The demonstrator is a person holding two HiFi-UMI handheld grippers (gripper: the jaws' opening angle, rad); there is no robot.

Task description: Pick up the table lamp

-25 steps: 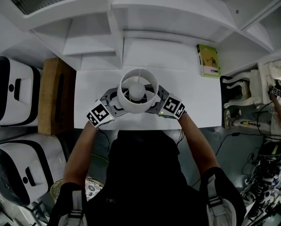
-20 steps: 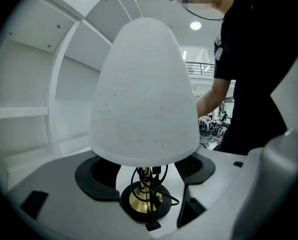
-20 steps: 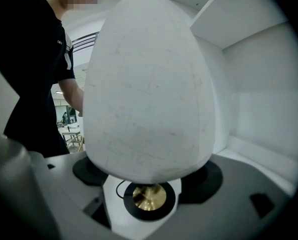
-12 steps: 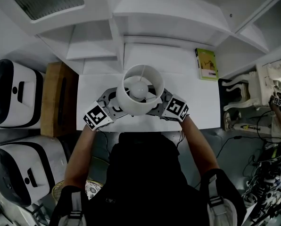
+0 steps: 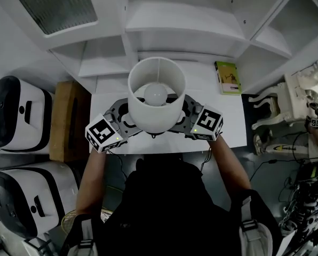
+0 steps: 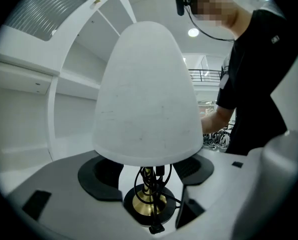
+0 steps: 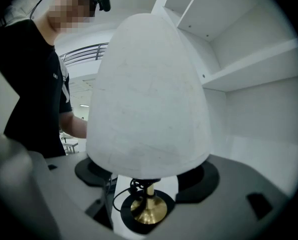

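Observation:
The table lamp has a white drum shade with a bulb showing inside it. It hangs above the white table, held from both sides. My left gripper grips it from the left and my right gripper from the right. In the left gripper view the shade fills the space between the jaws of the left gripper. Below it are a brass foot and a wound black cord. In the right gripper view, the right gripper straddles the shade the same way. Both pairs of jaws are closing, their black pads against the shade's lower rim.
White shelves rise behind the table. A green book lies at the table's back right. A wooden box and white-and-black machines stand to the left. An ornate white chair and cables are on the right.
Both grippers have risen together and carried the lamp up off the table, so the shade now looks larger and nearer the head camera.

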